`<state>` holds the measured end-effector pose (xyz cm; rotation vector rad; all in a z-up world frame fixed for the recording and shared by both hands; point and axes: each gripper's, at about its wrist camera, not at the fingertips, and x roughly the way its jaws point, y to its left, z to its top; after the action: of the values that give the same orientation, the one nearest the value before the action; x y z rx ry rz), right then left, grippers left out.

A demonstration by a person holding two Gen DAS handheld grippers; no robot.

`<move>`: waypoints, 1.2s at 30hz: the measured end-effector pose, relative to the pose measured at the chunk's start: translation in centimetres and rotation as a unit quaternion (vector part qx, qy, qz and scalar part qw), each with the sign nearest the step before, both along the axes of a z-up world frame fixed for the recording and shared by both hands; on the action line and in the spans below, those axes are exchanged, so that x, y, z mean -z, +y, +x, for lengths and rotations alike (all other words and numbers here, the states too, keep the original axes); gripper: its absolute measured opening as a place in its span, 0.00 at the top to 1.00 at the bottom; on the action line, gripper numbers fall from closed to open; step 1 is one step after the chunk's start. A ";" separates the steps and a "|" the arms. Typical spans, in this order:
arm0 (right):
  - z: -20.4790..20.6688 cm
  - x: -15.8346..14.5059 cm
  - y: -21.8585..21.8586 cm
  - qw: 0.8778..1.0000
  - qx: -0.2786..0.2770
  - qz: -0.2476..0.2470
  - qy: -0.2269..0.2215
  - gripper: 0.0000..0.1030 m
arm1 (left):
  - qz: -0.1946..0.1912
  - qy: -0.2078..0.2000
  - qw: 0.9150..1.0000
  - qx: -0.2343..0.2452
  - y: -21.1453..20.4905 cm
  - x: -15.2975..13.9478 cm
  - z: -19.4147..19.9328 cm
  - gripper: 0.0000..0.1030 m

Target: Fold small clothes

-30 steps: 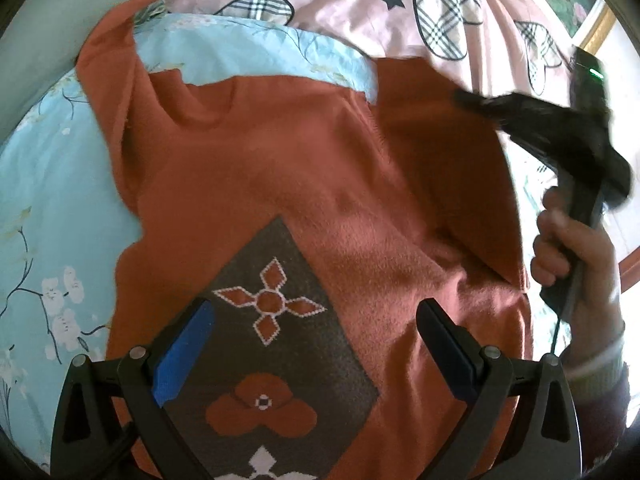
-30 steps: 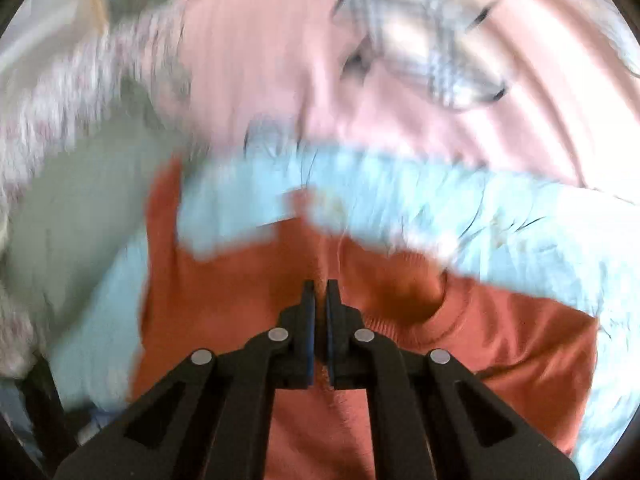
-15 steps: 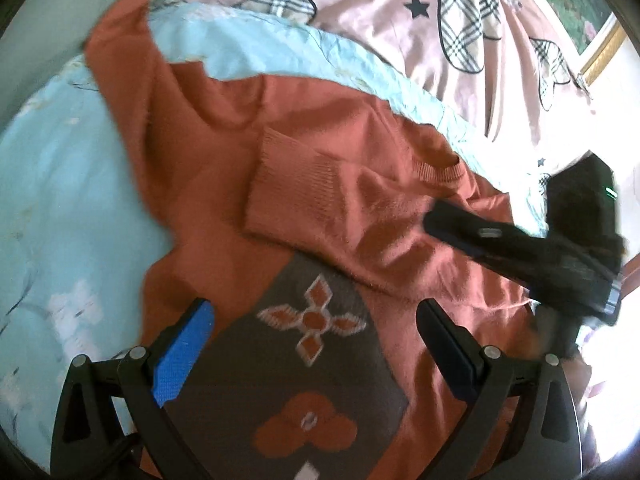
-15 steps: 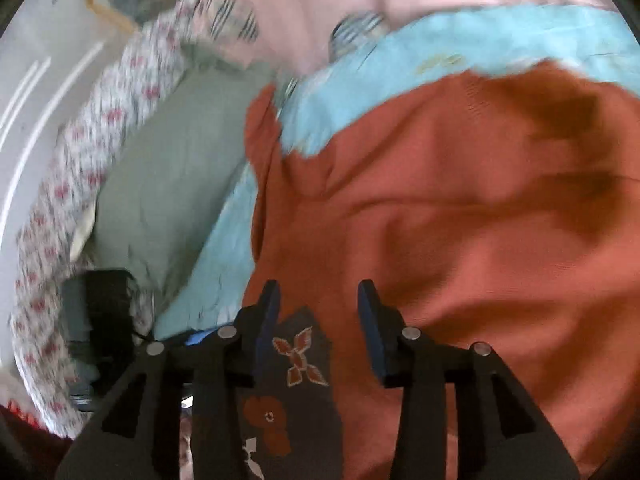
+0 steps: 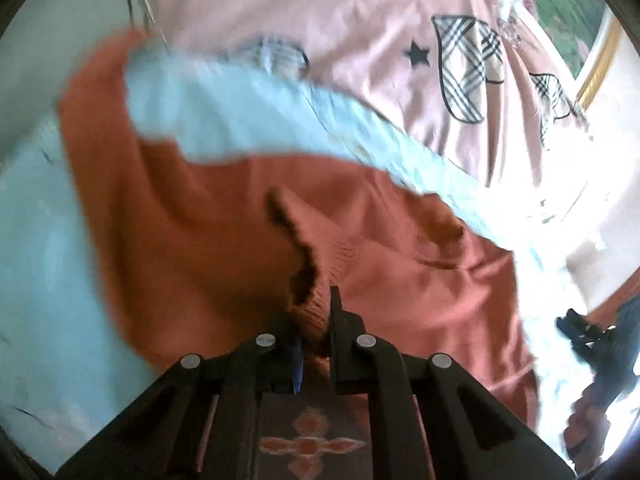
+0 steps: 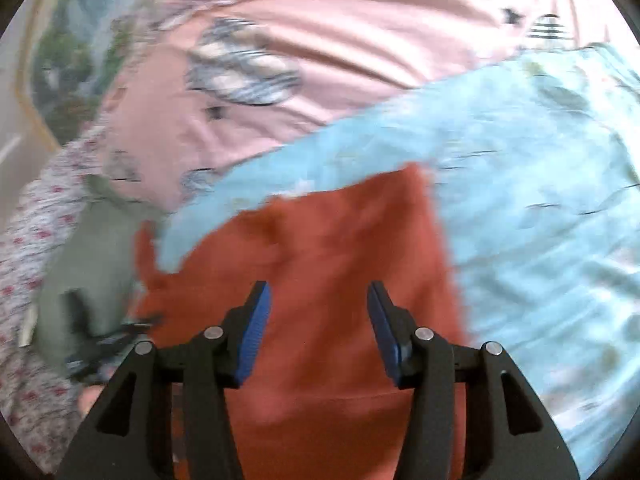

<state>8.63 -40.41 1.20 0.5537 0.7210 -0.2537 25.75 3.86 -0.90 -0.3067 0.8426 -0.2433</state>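
Note:
A rust-orange knit sweater (image 5: 192,248) with a dark patterned panel (image 5: 308,440) lies on a light blue sheet (image 5: 36,280). My left gripper (image 5: 314,320) is shut on the ribbed cuff (image 5: 316,308) of the sleeve that is folded across the sweater's chest. The other sleeve (image 5: 92,92) stretches up to the far left. In the right wrist view the sweater (image 6: 340,248) fills the centre and my right gripper (image 6: 318,308) hovers open above it, holding nothing. The right gripper also shows at the right edge of the left wrist view (image 5: 592,344).
A pink blanket (image 5: 360,40) with plaid hearts lies beyond the blue sheet (image 6: 540,200). A grey-green cushion (image 6: 92,264) and floral fabric (image 6: 28,248) lie at the left of the right wrist view. A gold-framed picture (image 5: 596,68) stands far right.
My left gripper moved forward and closed on the folded sleeve's cuff. My right gripper opened wide, let go of the sleeve and drew back to the sweater's right side.

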 end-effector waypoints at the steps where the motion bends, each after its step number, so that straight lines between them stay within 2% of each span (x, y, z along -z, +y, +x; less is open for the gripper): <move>1: 0.3 0.3 -1.0 1.000 0.001 -0.004 0.011 0.50 | 0.013 0.011 1.000 -0.011 0.8 0.6 0.4 0.92; 4: 2.1 2.3 -3.1 0.999 -0.003 -0.005 0.050 0.50 | -0.016 0.048 0.999 -0.005 2.3 2.4 1.1 0.92; 7: 4.8 4.3 -3.7 0.997 -0.016 0.014 0.080 0.49 | -0.018 0.044 0.999 0.004 1.8 2.4 0.8 0.91; 11: 7.8 6.7 -3.3 0.991 -0.034 0.004 0.127 0.45 | -0.012 0.042 0.999 0.013 1.0 2.1 0.3 0.91; 12: 7.9 6.5 -3.2 0.991 -0.039 -0.004 0.126 0.60 | -0.010 0.041 0.999 0.015 0.8 2.0 0.4 0.91; 13: 7.7 6.0 -3.4 0.992 -0.037 -0.009 0.123 0.89 | -0.008 0.040 0.999 0.017 0.6 2.0 0.2 0.91; 15: 6.0 3.6 -4.6 0.996 -0.010 -0.021 0.083 0.90 | -0.013 0.030 0.999 0.027 0.0 1.3 0.0 0.90; 17: 4.7 2.9 -6.4 0.997 0.012 -0.014 0.069 0.90 | -0.032 0.025 0.998 0.046 -0.8 1.0 -0.1 0.90; 20: 4.4 4.6 -7.7 0.996 0.019 0.000 0.090 0.90 | -0.020 0.034 0.998 0.058 -3.0 2.2 0.6 0.90; 22: 4.3 5.8 -8.0 0.993 0.026 0.007 0.111 0.86 | -0.006 0.048 0.997 0.057 -3.7 3.3 1.1 0.90; 24: 3.5 4.5 -7.2 0.991 0.060 -0.029 0.114 0.78 | -0.006 0.056 0.997 0.055 -3.4 3.8 1.2 0.90; 25: 3.3 3.3 -6.4 0.991 0.067 -0.050 0.104 0.77 | -0.012 0.054 0.997 0.056 -3.1 3.7 1.1 0.89; 26: 3.0 2.2 -5.2 0.993 0.060 -0.059 0.082 0.77 | -0.014 0.052 0.997 0.057 -2.9 3.7 1.1 0.89; 27: 3.0 1.4 -3.6 0.996 0.031 -0.054 0.059 0.77 | -0.014 0.050 0.997 0.057 -2.8 3.6 1.0 0.88; 28: 3.6 1.2 -2.0 0.997 -0.005 -0.055 0.059 0.75 | -0.011 0.049 0.997 0.059 -2.9 3.6 1.1 0.88; 31: 4.5 3.1 -0.4 0.993 -0.033 -0.055 0.103 0.69 | 0.010 0.046 0.997 0.057 -3.5 3.6 1.1 0.88; 33: 3.9 4.8 -1.9 0.985 0.016 -0.076 0.151 0.69 | 0.013 0.044 0.998 0.053 -2.8 3.6 0.8 0.87; 34: 3.0 4.8 -2.8 0.988 0.028 -0.057 0.139 0.71 | 0.010 0.043 0.998 0.048 -2.0 3.4 0.5 0.86; 36: 1.2 4.1 -3.6 0.993 0.042 -0.013 0.108 0.70 | 0.018 0.038 0.999 0.033 -0.5 3.2 -0.2 0.86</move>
<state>9.86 -44.01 -2.90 0.5368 0.9042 -0.4049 25.50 3.33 -4.10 -0.2560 0.9332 -0.2798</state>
